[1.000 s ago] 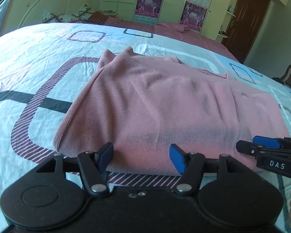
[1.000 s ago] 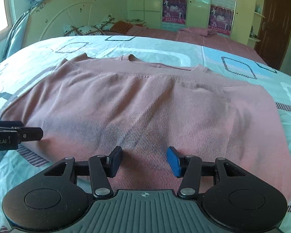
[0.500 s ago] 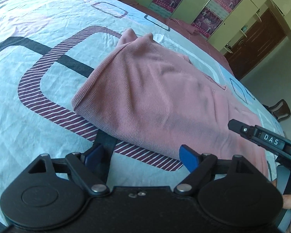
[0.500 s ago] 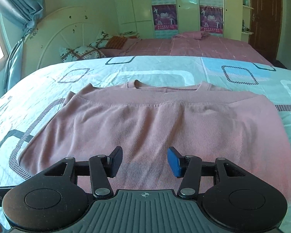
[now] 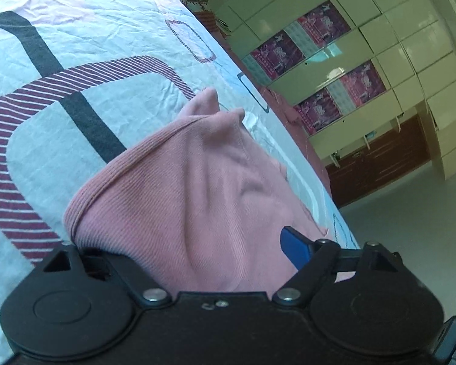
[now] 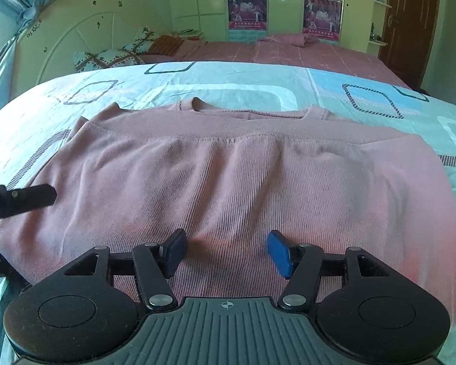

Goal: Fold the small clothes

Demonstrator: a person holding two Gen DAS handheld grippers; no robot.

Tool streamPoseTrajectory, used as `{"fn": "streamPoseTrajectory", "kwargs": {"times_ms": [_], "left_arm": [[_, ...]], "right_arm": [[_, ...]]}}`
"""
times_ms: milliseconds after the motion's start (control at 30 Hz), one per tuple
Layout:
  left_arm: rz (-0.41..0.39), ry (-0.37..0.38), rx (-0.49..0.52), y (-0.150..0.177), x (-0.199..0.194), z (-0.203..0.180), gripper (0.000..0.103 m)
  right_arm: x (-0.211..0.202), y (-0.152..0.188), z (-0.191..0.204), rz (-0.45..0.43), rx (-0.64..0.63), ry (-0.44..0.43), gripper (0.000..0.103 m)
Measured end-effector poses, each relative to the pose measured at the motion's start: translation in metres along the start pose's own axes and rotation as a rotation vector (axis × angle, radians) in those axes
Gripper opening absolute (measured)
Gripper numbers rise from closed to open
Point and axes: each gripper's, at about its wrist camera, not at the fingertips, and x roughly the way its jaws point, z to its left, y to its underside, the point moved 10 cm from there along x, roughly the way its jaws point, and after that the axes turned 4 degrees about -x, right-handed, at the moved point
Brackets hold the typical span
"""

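Left gripper (image 5: 185,252) has rolled and slid around the pink sweater's (image 6: 228,182) left edge on the bed (image 6: 228,82).
Both grippers stand open, the left narrowing, the right gripper (image 6: 226,252) widening and empty; grip all layers before folding.

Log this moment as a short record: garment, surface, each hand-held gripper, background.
garment: pink ribbed top, folded, lying flat on the bed
surface: patterned bedsheet
left hand-held gripper: jaws just been closing, astride the top's left edge, cloth between them, one pad hidden under the fabric
right hand-held gripper: jaws just been opening, over the near edge, pads apart
background: wardrobe with posters, brown door
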Motion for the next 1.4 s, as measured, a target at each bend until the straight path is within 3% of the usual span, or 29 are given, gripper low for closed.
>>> {"fn": "streamPoseTrajectory", "kwargs": {"times_ms": [167, 233, 300, 633, 800, 933, 1200, 1400], "left_arm": [[-0.031, 0.023, -0.05, -0.01, 0.015, 0.007, 0.043], [-0.038, 0.029, -0.077, -0.013, 0.02, 0.012, 0.025], [-0.041, 0.024, -0.095, -0.014, 0.023, 0.018, 0.014], [-0.079, 0.023, -0.002, -0.019, 0.011, -0.006, 0.011], [-0.134, 0.03, 0.121, -0.018, 0.0, -0.049, 0.011], [-0.149, 0.061, 0.274, -0.002, 0.0, -0.107, 0.011], [-0.05, 0.154, 0.521, 0.082, 0.045, -0.212, 0.011], [0.164, 0.121, 0.79, 0.186, 0.1, -0.23, 0.014]], "right_arm": [[-0.001, -0.02, -0.008, -0.057, 0.045, 0.031, 0.06], [0.009, -0.017, -0.009, -0.034, 0.03, 0.056, 0.06], [0.018, -0.005, -0.009, -0.012, 0.021, 0.063, 0.06], [0.02, 0.003, -0.006, -0.069, -0.072, 0.126, 0.065], [0.016, -0.007, -0.017, -0.065, -0.024, 0.037, 0.065], [0.003, -0.011, -0.038, -0.088, 0.057, -0.028, 0.065], [-0.034, -0.01, -0.125, -0.122, 0.171, -0.038, 0.065], [-0.059, 0.008, -0.207, -0.133, 0.276, 0.021, 0.065]]}}
